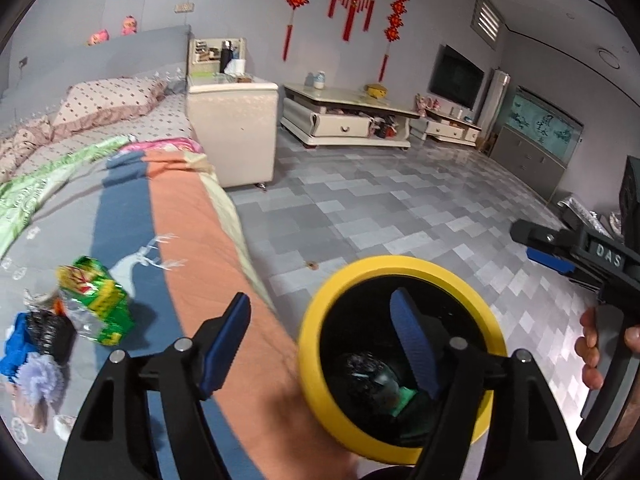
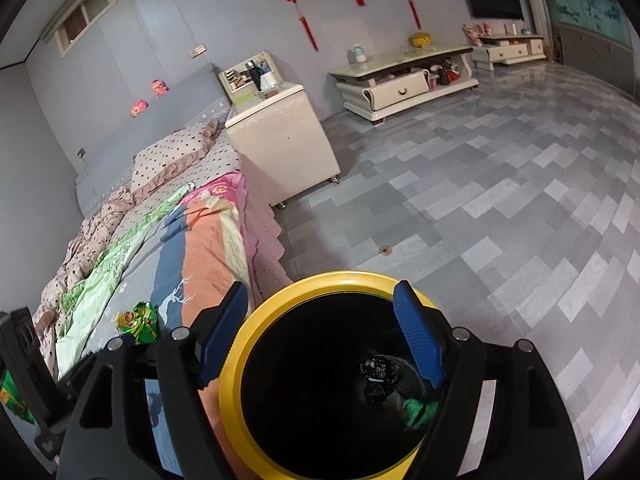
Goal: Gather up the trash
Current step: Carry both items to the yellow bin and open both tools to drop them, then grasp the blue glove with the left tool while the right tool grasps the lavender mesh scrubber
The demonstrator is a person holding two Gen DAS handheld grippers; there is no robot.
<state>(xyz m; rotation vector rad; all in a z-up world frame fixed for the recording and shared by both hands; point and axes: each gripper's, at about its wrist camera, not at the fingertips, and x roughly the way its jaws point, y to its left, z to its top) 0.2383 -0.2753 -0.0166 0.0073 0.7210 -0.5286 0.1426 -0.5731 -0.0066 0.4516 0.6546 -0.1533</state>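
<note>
The green foil wrapper (image 1: 98,300) lay on the bed (image 1: 192,216) at 9 o'clock from the yellow bin (image 1: 320,312); probably light, crinkly and slippery, best pinched at a crumpled edge. The left gripper (image 1: 320,340) and right gripper (image 2: 320,340) both stood wide and empty.

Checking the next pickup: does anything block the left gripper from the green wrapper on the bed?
Nothing visible does. The left gripper is open, and only bare bedspread lies between it and the green wrapper.
</note>
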